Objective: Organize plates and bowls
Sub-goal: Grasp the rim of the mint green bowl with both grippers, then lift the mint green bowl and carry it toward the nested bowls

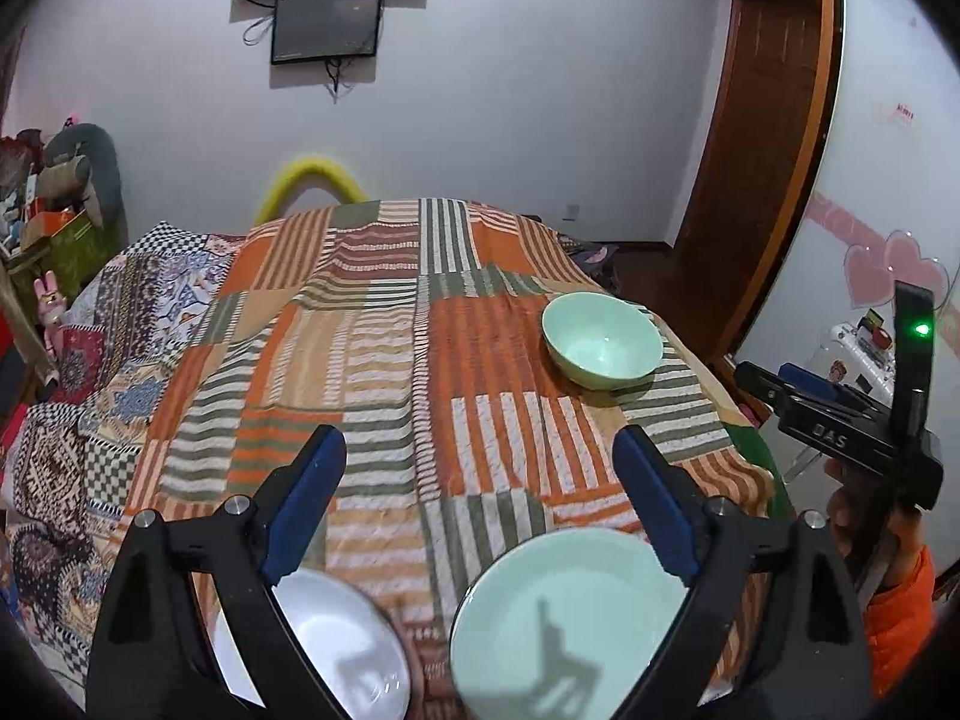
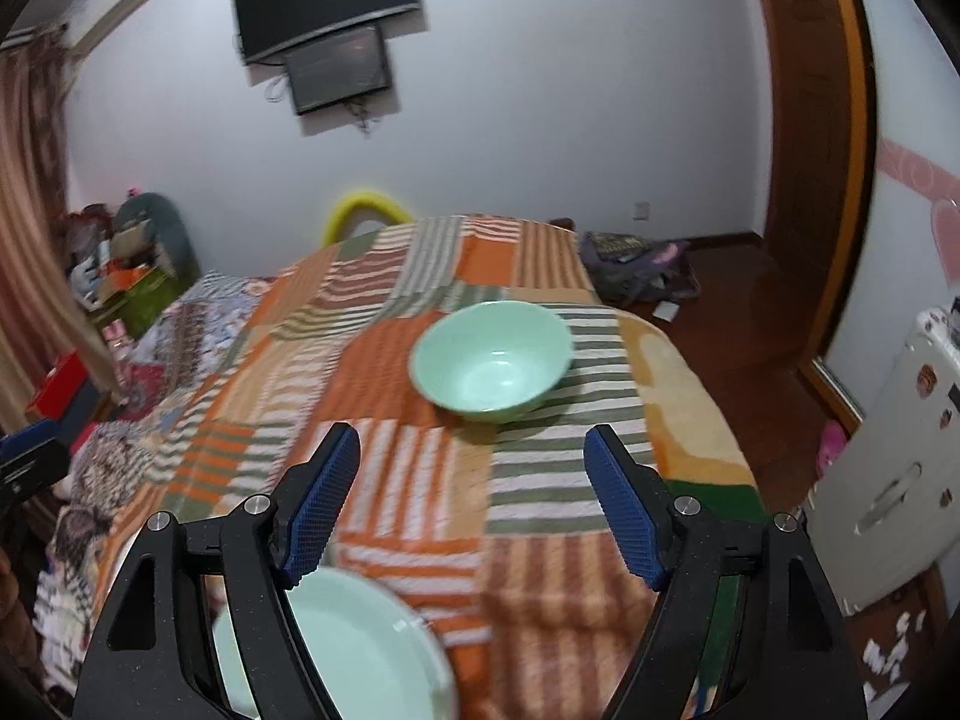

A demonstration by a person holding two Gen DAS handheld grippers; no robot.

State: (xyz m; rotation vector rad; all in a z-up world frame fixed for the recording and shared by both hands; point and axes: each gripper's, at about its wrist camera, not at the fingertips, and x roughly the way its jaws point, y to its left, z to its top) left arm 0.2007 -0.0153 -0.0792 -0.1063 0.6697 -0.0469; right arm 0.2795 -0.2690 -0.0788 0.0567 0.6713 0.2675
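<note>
A mint green bowl (image 1: 602, 348) stands upright on the striped patchwork blanket (image 1: 384, 348) toward the right; it also shows in the right wrist view (image 2: 491, 362). A mint green plate (image 1: 558, 624) lies near me, under my left gripper's right finger; it also shows in the right wrist view (image 2: 354, 654). A white plate (image 1: 342, 642) lies to its left. My left gripper (image 1: 480, 456) is open and empty above the plates. My right gripper (image 2: 471, 450) is open and empty, short of the green bowl; it shows from the side in the left wrist view (image 1: 840, 420).
The blanket (image 2: 420, 480) covers a bed. Its right edge drops to a wooden floor (image 2: 744, 324) with a bag (image 2: 636, 264) on it. A white cabinet (image 2: 900, 480) stands at right. A cluttered pile (image 1: 54, 210) stands at far left. Screens (image 1: 327, 24) hang on the wall.
</note>
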